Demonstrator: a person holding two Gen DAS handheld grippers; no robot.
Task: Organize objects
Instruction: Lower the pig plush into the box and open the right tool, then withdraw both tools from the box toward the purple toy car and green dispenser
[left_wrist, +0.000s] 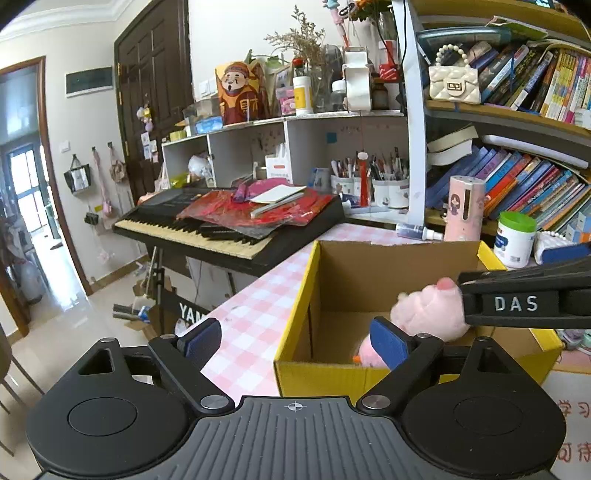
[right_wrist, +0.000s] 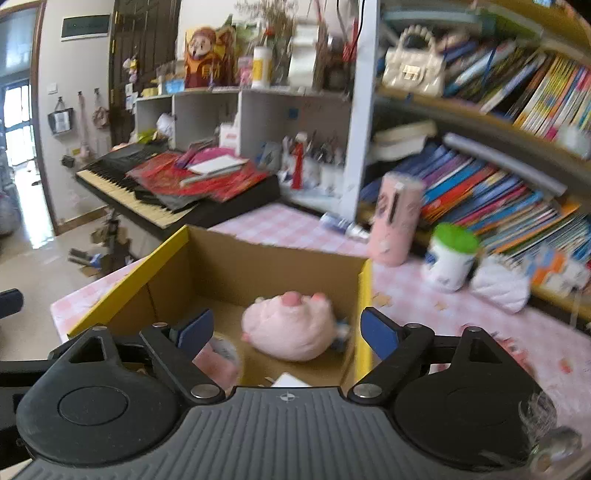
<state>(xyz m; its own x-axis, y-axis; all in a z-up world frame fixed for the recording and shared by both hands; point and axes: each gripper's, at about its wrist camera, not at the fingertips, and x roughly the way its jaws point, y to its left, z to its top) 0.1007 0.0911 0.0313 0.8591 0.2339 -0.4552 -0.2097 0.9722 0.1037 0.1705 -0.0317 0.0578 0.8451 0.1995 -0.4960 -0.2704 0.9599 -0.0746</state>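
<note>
Presently, item one: cardboard box (right_wrist: 229, 266), yellow-rimmed and open-topped, sitting on the pink-checked table (left_wrist: 255, 314) by its left edge. One pink plush toy (right_wrist: 291, 328) is lying on the box floor toward the right wall; a second pink item shows blurred at the near wall, and I cannot tell what it is.

Left claw (left_wrist: 295, 343): jaws standing wide, nothing between the pads, right pad over the near box rim. Right claw (right_wrist: 286, 332): jaws standing wide above the box, plush below and ungripped. In the left wrist view its black arm is reading "DAS".

Beyond the box, near the back edge: one pink cylinder (left_wrist: 463, 206), one green-lidded white tub (left_wrist: 515, 240), one small spray bottle (left_wrist: 417, 232) lying flat. One keyboard (left_wrist: 207, 229) is standing left of the table, its stand reading "YAM". Open tabletop is remaining left and right of the box.
</note>
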